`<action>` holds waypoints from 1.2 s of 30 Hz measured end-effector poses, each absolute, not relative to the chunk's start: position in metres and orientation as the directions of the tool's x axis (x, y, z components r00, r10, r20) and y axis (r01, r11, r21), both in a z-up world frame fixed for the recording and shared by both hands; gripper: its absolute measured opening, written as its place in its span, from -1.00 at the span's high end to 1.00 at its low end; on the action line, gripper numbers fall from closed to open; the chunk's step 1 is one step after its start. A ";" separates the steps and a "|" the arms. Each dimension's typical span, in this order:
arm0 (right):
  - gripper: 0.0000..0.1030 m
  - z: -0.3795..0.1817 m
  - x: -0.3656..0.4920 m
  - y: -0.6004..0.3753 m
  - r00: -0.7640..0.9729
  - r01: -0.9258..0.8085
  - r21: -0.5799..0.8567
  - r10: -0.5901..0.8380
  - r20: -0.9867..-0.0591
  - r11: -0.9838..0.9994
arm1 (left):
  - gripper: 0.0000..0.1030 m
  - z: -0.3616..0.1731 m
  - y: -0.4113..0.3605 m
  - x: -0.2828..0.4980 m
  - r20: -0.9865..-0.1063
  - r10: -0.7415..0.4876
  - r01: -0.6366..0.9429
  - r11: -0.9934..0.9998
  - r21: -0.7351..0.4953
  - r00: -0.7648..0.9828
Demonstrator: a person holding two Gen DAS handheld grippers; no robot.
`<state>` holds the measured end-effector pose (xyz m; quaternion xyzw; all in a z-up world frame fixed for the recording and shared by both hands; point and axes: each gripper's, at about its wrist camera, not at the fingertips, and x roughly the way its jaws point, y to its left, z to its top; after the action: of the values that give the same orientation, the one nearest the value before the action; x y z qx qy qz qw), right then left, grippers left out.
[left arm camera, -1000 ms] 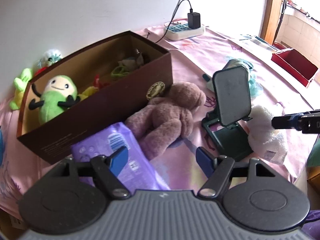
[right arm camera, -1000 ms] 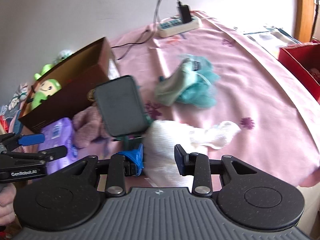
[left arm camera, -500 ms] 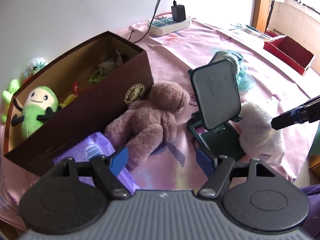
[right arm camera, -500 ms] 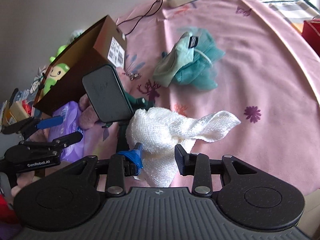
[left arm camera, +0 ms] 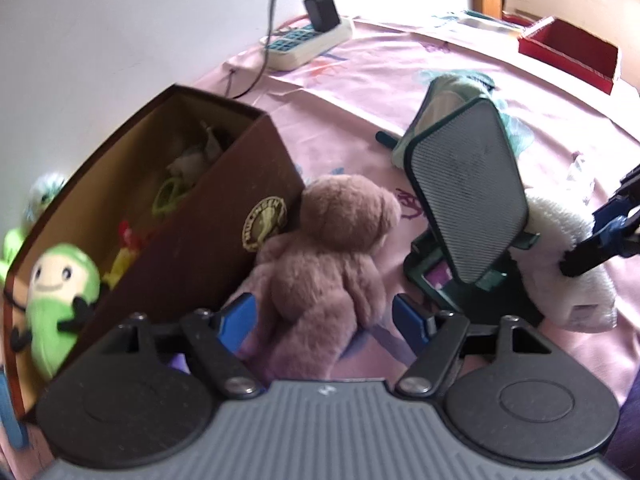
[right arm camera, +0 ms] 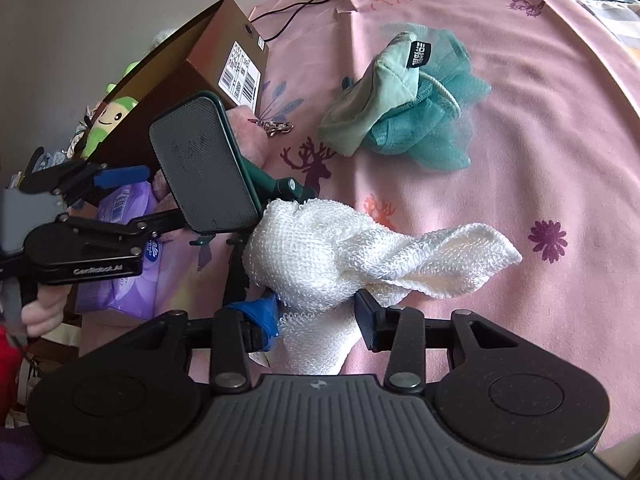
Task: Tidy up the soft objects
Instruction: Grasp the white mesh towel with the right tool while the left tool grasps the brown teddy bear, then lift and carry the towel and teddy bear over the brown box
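A brown teddy bear (left arm camera: 332,256) lies on the pink counter (right arm camera: 540,128) against the brown box (left arm camera: 240,200), lengthwise toward the left gripper (left arm camera: 324,318), whose open jaws straddle its legs. The right gripper (right arm camera: 316,316), jaws opening, brackets a white towel (right arm camera: 360,248); whether its pads touch the cloth is unclear. A phone stand (left arm camera: 468,200) hides part of the towel.

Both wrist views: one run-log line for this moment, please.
left gripper: open around brown teddy | right gripper: jaws opening, white towel between | brown box: holds toys
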<state>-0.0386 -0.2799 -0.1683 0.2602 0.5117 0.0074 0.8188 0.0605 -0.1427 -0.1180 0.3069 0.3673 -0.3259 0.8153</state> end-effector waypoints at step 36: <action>0.67 -0.162 -0.045 -0.286 0.513 0.275 0.426 0.244 -0.823 0.862 | -0.14 -0.119 -0.142 0.064 -0.735 -0.376 0.723 0.654 0.221 0.565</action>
<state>-0.0452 -0.2863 -0.1623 0.2627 0.4936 -0.0092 0.8291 0.0642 -0.1422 -0.1194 0.2595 0.3346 -0.3251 0.8456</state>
